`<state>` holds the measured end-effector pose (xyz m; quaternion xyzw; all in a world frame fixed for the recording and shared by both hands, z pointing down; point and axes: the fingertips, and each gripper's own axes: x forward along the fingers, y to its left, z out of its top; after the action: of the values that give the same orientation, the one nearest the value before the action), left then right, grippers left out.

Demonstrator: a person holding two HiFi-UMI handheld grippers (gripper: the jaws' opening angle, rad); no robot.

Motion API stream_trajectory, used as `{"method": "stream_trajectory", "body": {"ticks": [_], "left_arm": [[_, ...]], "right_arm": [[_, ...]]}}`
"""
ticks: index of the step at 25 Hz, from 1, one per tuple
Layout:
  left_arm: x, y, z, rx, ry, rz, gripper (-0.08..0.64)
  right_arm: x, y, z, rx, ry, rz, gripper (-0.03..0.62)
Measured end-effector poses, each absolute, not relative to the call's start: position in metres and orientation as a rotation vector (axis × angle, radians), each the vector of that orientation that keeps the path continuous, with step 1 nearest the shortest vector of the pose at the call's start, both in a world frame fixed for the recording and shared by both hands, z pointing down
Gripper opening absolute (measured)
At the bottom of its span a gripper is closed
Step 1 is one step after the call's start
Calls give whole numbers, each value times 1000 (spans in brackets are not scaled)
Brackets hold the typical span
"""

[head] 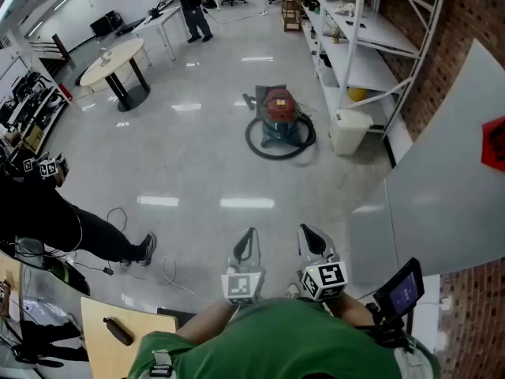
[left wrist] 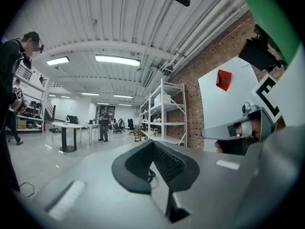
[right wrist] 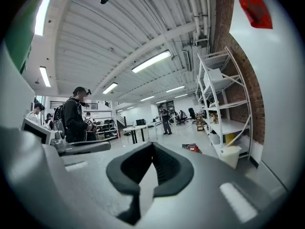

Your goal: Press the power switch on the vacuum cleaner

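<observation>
The vacuum cleaner (head: 278,117), a red-topped canister on a teal base ringed by a black hose, stands on the glossy floor far ahead of me. In the right gripper view the vacuum cleaner (right wrist: 193,148) is only a small red shape in the distance. Both grippers are held close to my body at the bottom of the head view. My left gripper (head: 248,239) and right gripper (head: 310,235) are side by side, well short of the machine. In its own view the left gripper (left wrist: 153,144) has its jaws together on nothing. The right gripper (right wrist: 152,146) is likewise shut and empty.
White shelving (head: 355,38) lines the right wall, with a white bin (head: 349,130) beside the vacuum. A large white panel (head: 450,188) stands at my right. A person in black (head: 55,219) is at the left, cables (head: 170,275) trail nearby, and a round table (head: 117,61) is further back.
</observation>
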<state>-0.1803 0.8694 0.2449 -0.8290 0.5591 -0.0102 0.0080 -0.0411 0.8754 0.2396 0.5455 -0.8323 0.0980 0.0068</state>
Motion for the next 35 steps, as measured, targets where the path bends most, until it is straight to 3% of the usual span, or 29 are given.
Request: {"method": "stream_trajectory", "body": {"ticks": [23,35], "left_arm": [[-119,839,240,-2505,1826,-65,5],[-125,779,254,-2534,1825,-71,5]], "right_arm": [[30,838,250,1655,-2643,361,3],[30,783,260,1694,-2592,376,3]]}}
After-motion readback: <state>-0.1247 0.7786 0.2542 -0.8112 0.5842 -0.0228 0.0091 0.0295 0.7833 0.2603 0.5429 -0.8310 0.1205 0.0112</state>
